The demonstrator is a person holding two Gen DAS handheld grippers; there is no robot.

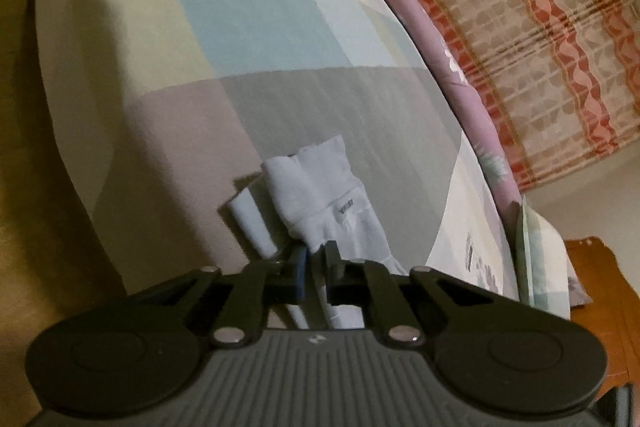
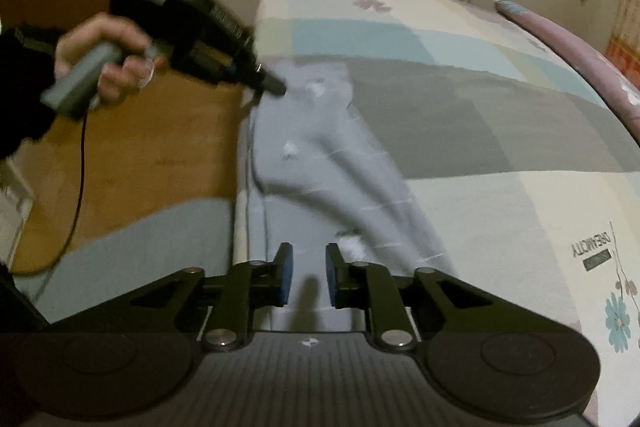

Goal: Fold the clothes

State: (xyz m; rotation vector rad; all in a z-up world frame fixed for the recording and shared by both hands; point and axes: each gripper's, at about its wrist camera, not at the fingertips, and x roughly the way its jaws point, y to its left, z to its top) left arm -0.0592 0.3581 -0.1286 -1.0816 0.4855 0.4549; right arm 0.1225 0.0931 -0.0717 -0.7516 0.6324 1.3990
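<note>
pale garment [image 1: 320, 195] pinched in left gripper [image 1: 316, 259] (right gripper [image 2: 309, 275] parted).

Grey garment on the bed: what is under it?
The grey garment lies directly on the patchwork bedsheet, along the bed's edge. The sheet beneath it is covered, so anything between them cannot be seen.

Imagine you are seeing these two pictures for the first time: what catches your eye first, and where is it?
First, the pale grey trousers lying along the near edge of the bed, over its patchwork sheet of grey, blue and cream blocks. Next, the left hand-held gripper, held in a hand at upper left in the right wrist view, pinching the far end of the trousers. The right hand-held gripper stands open over the near end.
</note>
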